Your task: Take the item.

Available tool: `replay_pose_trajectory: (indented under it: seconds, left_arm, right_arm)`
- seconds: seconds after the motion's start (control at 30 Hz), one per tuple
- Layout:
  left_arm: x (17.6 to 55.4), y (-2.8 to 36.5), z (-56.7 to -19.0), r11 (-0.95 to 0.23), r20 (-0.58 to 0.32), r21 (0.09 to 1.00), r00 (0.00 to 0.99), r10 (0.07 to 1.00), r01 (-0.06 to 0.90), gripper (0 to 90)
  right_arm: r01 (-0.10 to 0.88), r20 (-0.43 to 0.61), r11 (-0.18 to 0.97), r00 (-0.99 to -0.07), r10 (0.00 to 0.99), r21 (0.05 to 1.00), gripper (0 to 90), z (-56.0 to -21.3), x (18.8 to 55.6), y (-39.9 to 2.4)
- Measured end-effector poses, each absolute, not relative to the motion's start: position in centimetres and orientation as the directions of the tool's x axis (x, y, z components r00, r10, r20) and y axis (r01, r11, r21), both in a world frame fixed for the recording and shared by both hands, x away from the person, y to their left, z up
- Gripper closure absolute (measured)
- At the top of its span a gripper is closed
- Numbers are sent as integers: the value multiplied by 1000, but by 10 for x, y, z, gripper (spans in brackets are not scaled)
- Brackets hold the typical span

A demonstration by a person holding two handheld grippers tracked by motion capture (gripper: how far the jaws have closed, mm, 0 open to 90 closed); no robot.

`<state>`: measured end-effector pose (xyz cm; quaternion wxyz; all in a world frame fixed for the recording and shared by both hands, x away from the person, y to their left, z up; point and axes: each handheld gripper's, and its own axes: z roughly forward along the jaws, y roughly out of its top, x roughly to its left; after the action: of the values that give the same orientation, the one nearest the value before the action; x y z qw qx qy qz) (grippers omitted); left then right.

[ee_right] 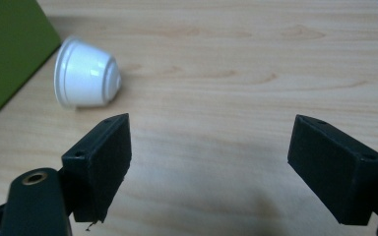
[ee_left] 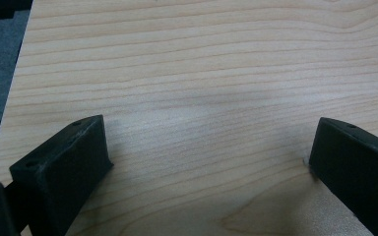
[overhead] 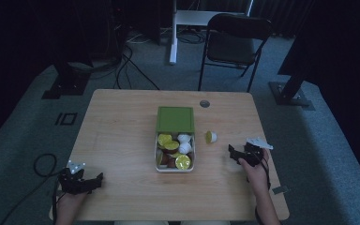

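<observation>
**Packing the capsules: one stray left on the table**

Hovering low over the near right part of the table, the right gripper point(overhead: 238, 155) has its jaws spread wide with nothing between them. In the right gripper view those jaws frame bare wood, and just beyond the left one lies a white capsule point(ee_right: 86, 73), tipped on its side with its narrow end pointing toward the open table. From the high view the same capsule point(overhead: 210, 137) shows a yellow-green lid face and sits just right of the box, apart from it and a little farther away than the gripper.

Over at the near left corner, the left gripper point(overhead: 90, 182) is likewise released, jaws apart over plain tabletop and well away from everything.

As for progress, I'd judge the job nearly done: the white box point(overhead: 159, 168) in the middle of the table already holds a jumble of capsules, yellow-green, white and reddish, filling it close to the rim. Its green lid point(overhead: 175, 118) lies touching the far end of the box. What seems left is picking up that lone capsule, dropping it in, and probably fitting the lid.
</observation>
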<state>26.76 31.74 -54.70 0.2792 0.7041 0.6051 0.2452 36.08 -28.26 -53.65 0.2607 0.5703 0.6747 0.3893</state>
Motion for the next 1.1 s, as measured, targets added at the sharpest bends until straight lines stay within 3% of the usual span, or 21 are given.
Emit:
replay_pose_trajectory:
  seconds: [0.8, 1.1]
  left_arm:
    - [268, 317, -547, -113, 8, 689, 148, 989, 716, 18]
    - [268, 317, -547, -113, 8, 689, 148, 989, 716, 18]
  right_arm:
    - [597, 35, 62, -148, 988, 800, 133, -544, 320, -309]
    - [616, 66, 28, -130, 989, 787, 123, -548, 305, -315]
